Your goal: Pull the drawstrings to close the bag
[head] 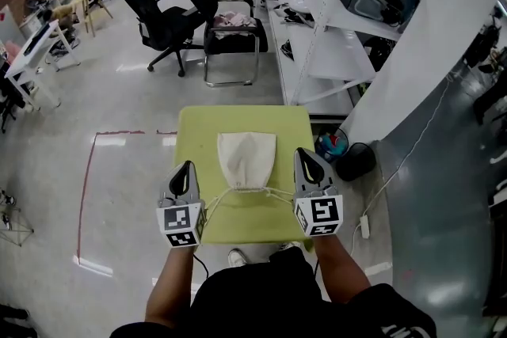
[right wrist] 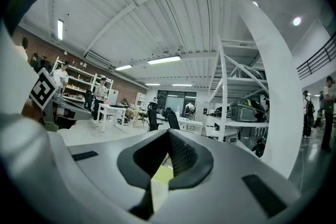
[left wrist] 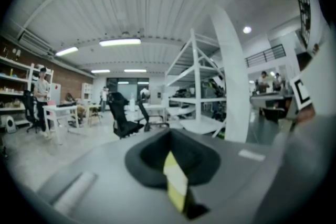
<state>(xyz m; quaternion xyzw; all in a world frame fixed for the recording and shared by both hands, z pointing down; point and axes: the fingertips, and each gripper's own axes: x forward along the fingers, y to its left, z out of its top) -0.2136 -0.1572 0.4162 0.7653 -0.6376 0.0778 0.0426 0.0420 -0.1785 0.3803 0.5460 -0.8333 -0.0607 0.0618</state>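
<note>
A cream drawstring bag (head: 246,160) lies flat on a small yellow-green table (head: 198,123), with its gathered mouth toward me. Thin white drawstrings run out from the mouth to the left (head: 218,198) and to the right (head: 279,194). My left gripper (head: 188,167) stands just left of the bag and my right gripper (head: 304,154) just right of it, both pointing away from me. In the left gripper view the left gripper (left wrist: 170,152) has its jaws together, and so does the right gripper (right wrist: 169,147) in its own view. No string shows between either pair.
Two black office chairs (head: 170,20) stand beyond the table. White shelving (head: 333,28) runs along the right. A dark bin (head: 354,161) sits by the table's right side and a power strip (head: 364,227) lies on the floor. Red tape (head: 87,186) marks the floor at left.
</note>
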